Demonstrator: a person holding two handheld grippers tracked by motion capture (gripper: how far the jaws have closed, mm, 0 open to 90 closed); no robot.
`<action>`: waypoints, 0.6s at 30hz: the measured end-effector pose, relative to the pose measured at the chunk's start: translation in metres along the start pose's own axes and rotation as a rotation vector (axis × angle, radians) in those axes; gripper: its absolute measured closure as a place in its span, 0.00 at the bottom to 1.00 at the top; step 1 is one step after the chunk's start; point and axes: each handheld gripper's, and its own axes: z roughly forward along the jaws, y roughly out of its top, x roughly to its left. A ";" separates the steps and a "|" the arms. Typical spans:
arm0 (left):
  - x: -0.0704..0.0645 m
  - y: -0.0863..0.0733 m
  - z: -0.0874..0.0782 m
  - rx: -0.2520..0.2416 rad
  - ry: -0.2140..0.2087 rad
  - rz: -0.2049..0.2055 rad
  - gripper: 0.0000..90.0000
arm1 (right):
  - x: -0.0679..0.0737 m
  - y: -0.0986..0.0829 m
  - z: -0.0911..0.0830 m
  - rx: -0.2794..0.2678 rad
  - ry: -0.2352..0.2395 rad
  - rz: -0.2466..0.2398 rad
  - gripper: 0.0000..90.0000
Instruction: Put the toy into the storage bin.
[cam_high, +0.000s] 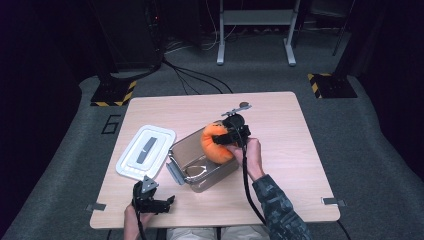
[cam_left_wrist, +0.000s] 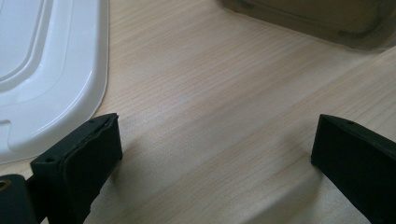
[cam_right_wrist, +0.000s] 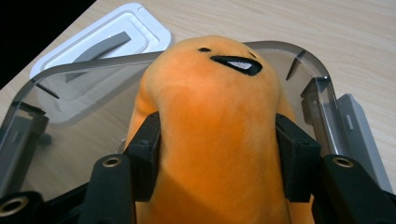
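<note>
An orange plush toy (cam_high: 216, 142) with a small black mouth (cam_right_wrist: 236, 64) is squeezed between the jaws of my right gripper (cam_high: 231, 134), just above the far right rim of a clear smoky plastic box (cam_high: 192, 154). In the right gripper view the plush (cam_right_wrist: 215, 135) hangs over the open box (cam_right_wrist: 74, 140), my right gripper (cam_right_wrist: 217, 154) shut on it. My left gripper (cam_high: 152, 200) rests open near the table's front left edge. Its black jaws stand wide apart over bare wood (cam_left_wrist: 215, 140).
A white lid (cam_high: 146, 151) with a grey handle lies flat left of the box; its edge (cam_left_wrist: 51, 79) is close to my left gripper. Grey latches (cam_high: 175, 172) stick out from the box. Metal plates sit at the table's front corners.
</note>
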 end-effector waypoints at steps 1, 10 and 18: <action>0.000 0.000 0.000 0.000 0.000 0.000 0.02 | 0.000 0.000 0.001 0.003 -0.002 0.000 0.48; 0.000 0.000 0.000 0.000 0.001 -0.001 0.02 | -0.006 -0.002 0.011 0.061 -0.014 0.017 0.35; 0.000 0.000 0.000 0.000 0.001 0.000 0.02 | -0.001 -0.002 0.014 0.089 -0.080 -0.046 0.31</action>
